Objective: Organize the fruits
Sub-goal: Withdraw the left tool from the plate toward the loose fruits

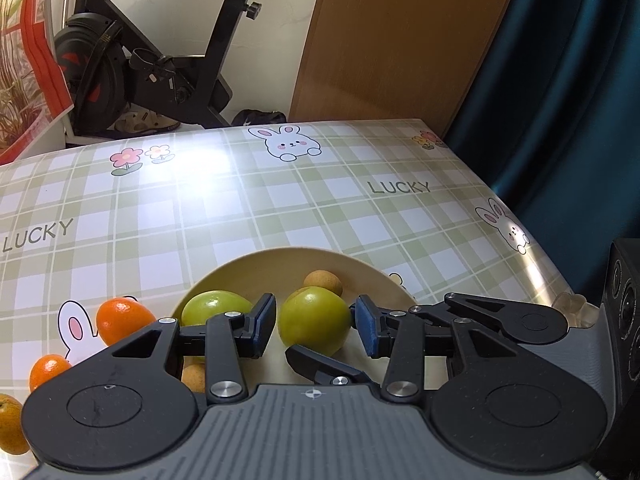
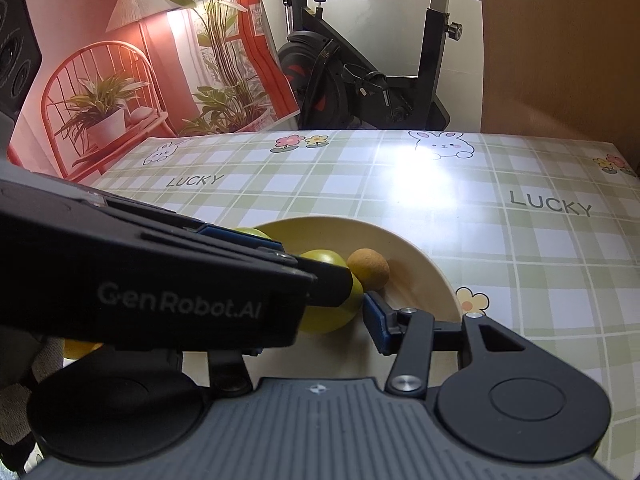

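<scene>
A cream bowl [image 1: 360,268] sits on the checked tablecloth and holds two green fruits and small tan fruits. My left gripper [image 1: 316,322] is open, its blue pads on either side of a green fruit [image 1: 314,320] with small gaps. A second green fruit [image 1: 212,306] lies left of it, a tan fruit [image 1: 323,282] behind. Two oranges [image 1: 122,318] [image 1: 48,370] lie on the cloth left of the bowl. In the right wrist view the left gripper's body [image 2: 160,280] crosses in front and hides my right gripper's left finger; the right finger [image 2: 378,320] shows beside the green fruit [image 2: 332,316].
Another orange-yellow fruit [image 1: 10,424] lies at the lower left edge. A black speaker [image 1: 626,320] stands at the table's right edge. An exercise bike [image 1: 160,68] and a wooden board [image 1: 400,40] stand behind the table. The far tablecloth [image 2: 440,184] lies bare.
</scene>
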`<state>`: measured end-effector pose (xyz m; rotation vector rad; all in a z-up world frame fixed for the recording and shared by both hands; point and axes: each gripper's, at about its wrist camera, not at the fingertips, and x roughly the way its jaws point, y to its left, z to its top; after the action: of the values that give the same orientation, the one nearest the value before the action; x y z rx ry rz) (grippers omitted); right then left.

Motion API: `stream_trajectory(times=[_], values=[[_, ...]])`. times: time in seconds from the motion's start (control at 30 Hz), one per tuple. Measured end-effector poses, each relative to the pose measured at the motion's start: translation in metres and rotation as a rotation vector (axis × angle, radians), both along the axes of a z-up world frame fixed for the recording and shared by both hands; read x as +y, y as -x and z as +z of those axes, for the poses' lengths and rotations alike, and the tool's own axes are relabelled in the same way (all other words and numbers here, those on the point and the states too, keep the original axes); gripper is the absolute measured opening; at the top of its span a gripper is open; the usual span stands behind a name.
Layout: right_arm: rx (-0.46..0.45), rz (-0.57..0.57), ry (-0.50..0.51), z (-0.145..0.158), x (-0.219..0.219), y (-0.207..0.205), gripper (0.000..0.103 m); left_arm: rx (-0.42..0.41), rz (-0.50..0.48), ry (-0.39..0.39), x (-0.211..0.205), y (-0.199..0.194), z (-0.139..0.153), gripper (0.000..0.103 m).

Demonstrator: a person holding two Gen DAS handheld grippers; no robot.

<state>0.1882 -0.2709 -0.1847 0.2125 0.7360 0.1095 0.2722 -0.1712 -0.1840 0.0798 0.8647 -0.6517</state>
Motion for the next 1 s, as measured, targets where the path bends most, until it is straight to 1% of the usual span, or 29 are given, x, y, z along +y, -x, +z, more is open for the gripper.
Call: stream_trajectory(times=[0.2, 0.33, 0.47, 0.73, 0.87, 1.0], values=[[-0.016, -0.017, 0.031, 0.012, -0.001, 0.008, 0.051, -0.037, 0.017, 0.022, 0.014, 0.01, 0.019, 0.046], [-0.037, -0.033, 0.028, 0.024, 0.0, 0.015, 0.051, -0.068, 0.017, 0.03, 0.024, 0.022, 0.034, 0.046], [-0.066, -0.026, 0.036, 0.038, 0.008, 0.023, 0.051, -0.105, 0.029, 0.035, 0.042, 0.035, 0.049, 0.046], [-0.114, 0.012, 0.057, 0.059, 0.03, 0.039, 0.051, -0.15, 0.106, 0.067, 0.099, 0.058, 0.076, 0.046], [-0.123, 0.027, 0.059, 0.064, 0.041, 0.045, 0.051, -0.175, 0.147, 0.072, 0.132, 0.069, 0.083, 0.046], [-0.129, 0.053, 0.065, 0.068, 0.054, 0.048, 0.051, -0.182, 0.188, 0.088, 0.16, 0.076, 0.087, 0.046]])
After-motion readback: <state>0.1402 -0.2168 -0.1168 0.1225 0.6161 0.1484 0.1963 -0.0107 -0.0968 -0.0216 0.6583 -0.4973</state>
